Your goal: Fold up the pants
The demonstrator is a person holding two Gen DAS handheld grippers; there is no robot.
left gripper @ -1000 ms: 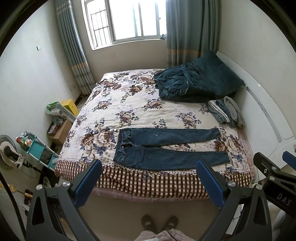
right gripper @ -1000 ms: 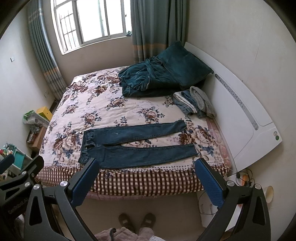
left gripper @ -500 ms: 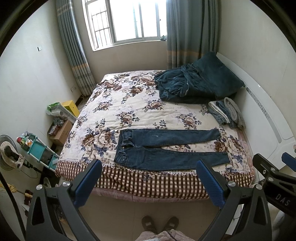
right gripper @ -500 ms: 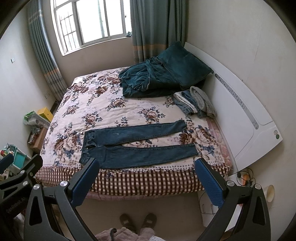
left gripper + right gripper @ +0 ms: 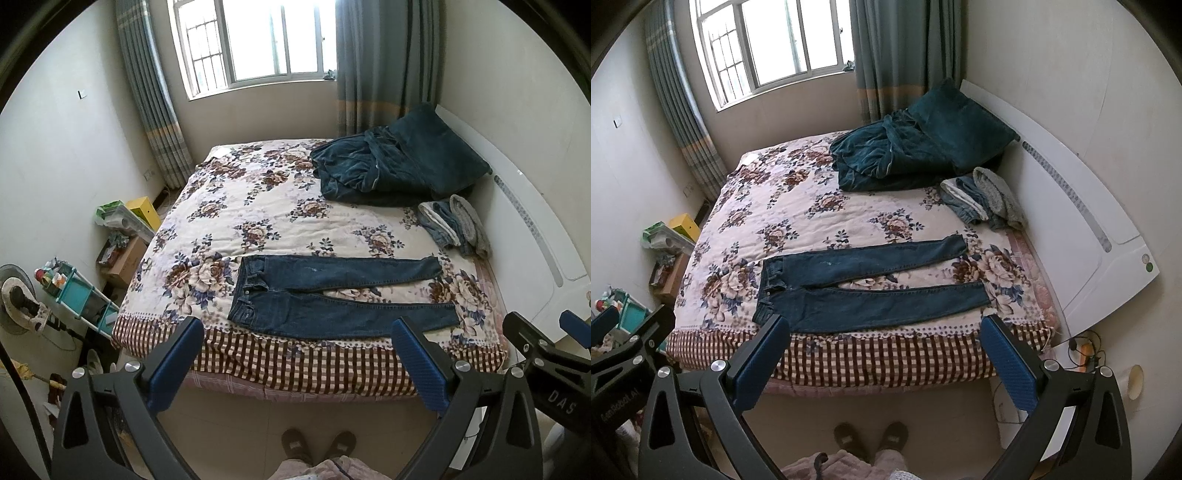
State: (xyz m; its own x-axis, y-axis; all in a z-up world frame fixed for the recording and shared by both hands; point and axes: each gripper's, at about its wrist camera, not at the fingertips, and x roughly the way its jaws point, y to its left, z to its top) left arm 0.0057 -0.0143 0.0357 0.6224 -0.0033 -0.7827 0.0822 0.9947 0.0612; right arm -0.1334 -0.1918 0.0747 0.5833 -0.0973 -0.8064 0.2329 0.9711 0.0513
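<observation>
We are standing at the foot of the bed, our slippered feet [image 5: 317,445] showing at the bottom centre of the left wrist view, and we are holding both claws above the floor, short of the mattress. The left claw [image 5: 295,365] is spread wide and gripping nothing; the right claw [image 5: 886,363] is likewise released and empty, its blue pads [image 5: 1006,363] framing the checked edge of the bedspread [image 5: 886,354]. Just beyond that edge, in the middle of both frames, the pants [image 5: 332,291] are lying flat on the floral bed [image 5: 258,206], waistband toward the left of the frame, the two legs running to the right and slightly parted. We are judging that folding is not yet begun: no crease is made, and everything is left, from bringing one leg over the other to doubling the length. Farther up and right, a small pile of folded clothes [image 5: 982,199] is resting near the headboard, and past it a dark green blanket [image 5: 886,158] is heaped below the window.
</observation>
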